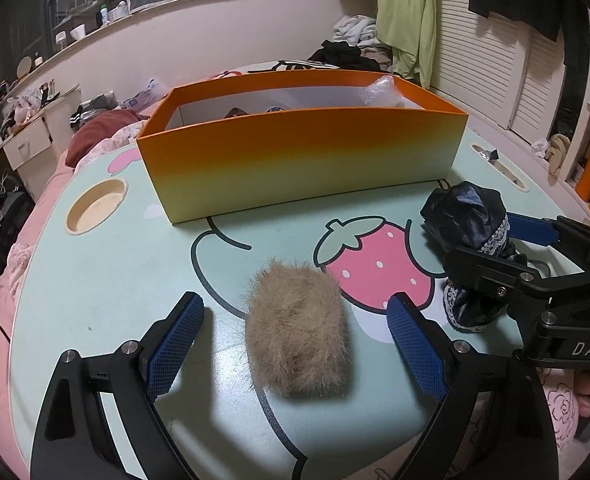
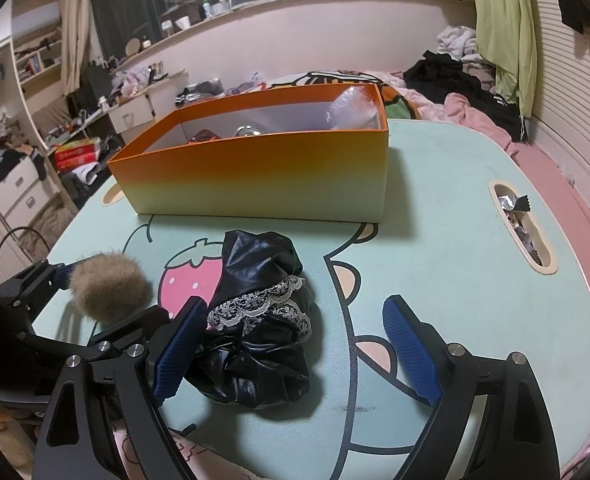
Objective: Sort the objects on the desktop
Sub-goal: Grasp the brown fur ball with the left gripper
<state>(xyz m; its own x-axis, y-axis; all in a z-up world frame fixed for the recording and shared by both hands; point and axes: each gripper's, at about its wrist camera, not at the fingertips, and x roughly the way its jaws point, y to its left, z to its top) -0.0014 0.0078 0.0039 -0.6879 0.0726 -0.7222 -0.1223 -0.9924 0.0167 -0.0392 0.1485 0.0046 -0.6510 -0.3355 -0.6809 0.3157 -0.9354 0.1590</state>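
Note:
A tan furry ball point(image 1: 297, 330) lies on the mint cartoon table point(image 1: 107, 292), between the open blue-padded fingers of my left gripper point(image 1: 295, 320), untouched. It also shows in the right wrist view point(image 2: 109, 290). A black shiny scrunchie with lace trim point(image 2: 255, 320) lies between the open fingers of my right gripper point(image 2: 295, 328); the left pad point(image 2: 179, 350) is touching or almost touching it. In the left wrist view the scrunchie point(image 1: 465, 220) sits at the right with the right gripper point(image 1: 511, 248) around it. An orange box point(image 1: 301, 152) stands behind, holding several items.
The table has a round cup hole point(image 1: 95, 206) at the left and a slot point(image 2: 523, 226) with foil wrappers at the right. The box point(image 2: 255, 168) holds a clear plastic bag point(image 2: 353, 108). A bed with clothes and cluttered drawers surround the table.

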